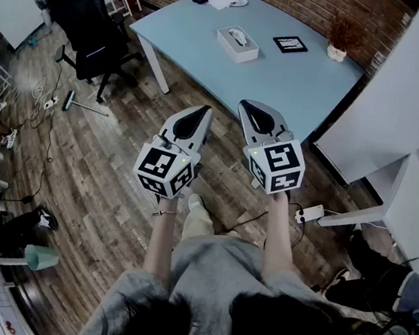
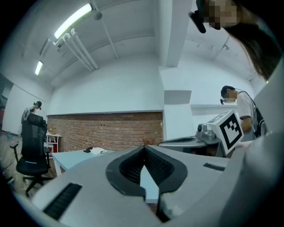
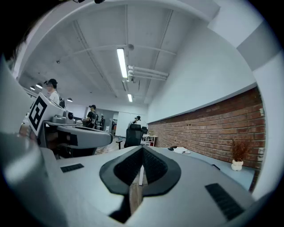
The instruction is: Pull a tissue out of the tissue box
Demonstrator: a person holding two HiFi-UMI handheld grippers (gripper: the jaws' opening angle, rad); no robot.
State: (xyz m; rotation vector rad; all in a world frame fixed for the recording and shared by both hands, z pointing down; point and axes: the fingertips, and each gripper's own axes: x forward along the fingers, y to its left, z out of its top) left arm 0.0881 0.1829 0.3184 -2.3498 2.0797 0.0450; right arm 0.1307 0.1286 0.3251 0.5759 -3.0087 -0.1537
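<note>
1. Two hand-held grippers, left [image 1: 205, 111] and right [image 1: 244, 105], are held level, jaws together and empty, short of the bench [image 1: 296, 82].
2. The tissue box [image 1: 237, 43] sits near the bench's left edge. A clean pull likely means opening one pair of jaws before reaching and steadying the box with the other.

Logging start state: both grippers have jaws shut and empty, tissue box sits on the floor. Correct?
One thing is wrong: the tissue box sits on the blue table, not on the floor, as the head view shows. The rest holds: the left gripper and the right gripper have jaws shut and empty.
</note>
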